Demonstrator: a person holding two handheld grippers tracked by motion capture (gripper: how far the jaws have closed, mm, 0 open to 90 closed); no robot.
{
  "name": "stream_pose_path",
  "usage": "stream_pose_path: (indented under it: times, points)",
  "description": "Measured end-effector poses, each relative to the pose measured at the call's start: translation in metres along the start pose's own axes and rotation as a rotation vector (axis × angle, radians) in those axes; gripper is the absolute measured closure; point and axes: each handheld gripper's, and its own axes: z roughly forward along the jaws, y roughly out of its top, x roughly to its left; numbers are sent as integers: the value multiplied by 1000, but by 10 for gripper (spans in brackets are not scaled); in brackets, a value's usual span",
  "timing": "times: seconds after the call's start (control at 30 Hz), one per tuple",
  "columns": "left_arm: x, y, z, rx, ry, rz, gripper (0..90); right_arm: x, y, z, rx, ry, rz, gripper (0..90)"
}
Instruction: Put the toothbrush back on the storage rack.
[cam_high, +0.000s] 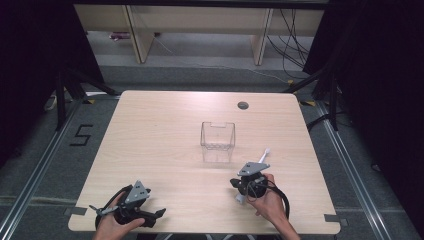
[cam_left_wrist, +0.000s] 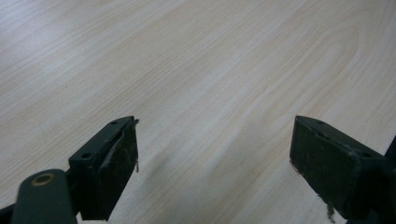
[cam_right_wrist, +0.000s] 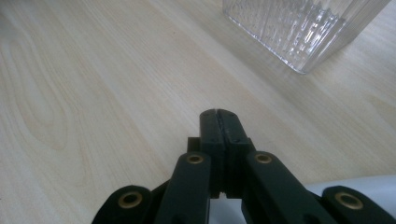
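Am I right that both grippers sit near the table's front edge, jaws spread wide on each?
Not quite. The left gripper is spread wide, but the right gripper has its jaws pressed together, as the right gripper view shows. Both do sit near the table's front edge.

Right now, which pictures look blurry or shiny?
Left gripper view: the two black jaws look soft and blurry, and the table has a pale sheen at top left. Right gripper view: the clear box sparkles with glare. High view: sharp, evenly lit, dark at the sides.
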Motion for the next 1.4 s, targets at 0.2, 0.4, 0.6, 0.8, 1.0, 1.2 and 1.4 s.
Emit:
stream_pose_path:
  times: [0.2, 0.4, 0.6, 0.8, 1.0, 1.2, 1.4]
  points:
    - [0, 0, 0, 1, 0, 0, 147, -2, -2, 3, 5, 26, -43, 900]
    - [0, 0, 0, -4, -1, -2, 147, -1, -2, 3, 43, 44, -39, 900]
    - [-1, 0, -1, -5, -10, 0, 147, 1, -5, 2, 56, 53, -46, 900]
    - [-1, 0, 0, -3, -3, -5, 147, 0, -11, -3, 68, 63, -37, 900]
    - [0, 0, 0, -2, 0, -1, 147, -1, -18, -7, 71, 52, -35, 900]
    - [0, 0, 0, -1, 1, 3, 147, -2, -23, -13, 92, 64, -40, 900]
    - [-1, -1, 1, -1, 0, -4, 147, -2, -29, -18, 91, 52, -20, 900]
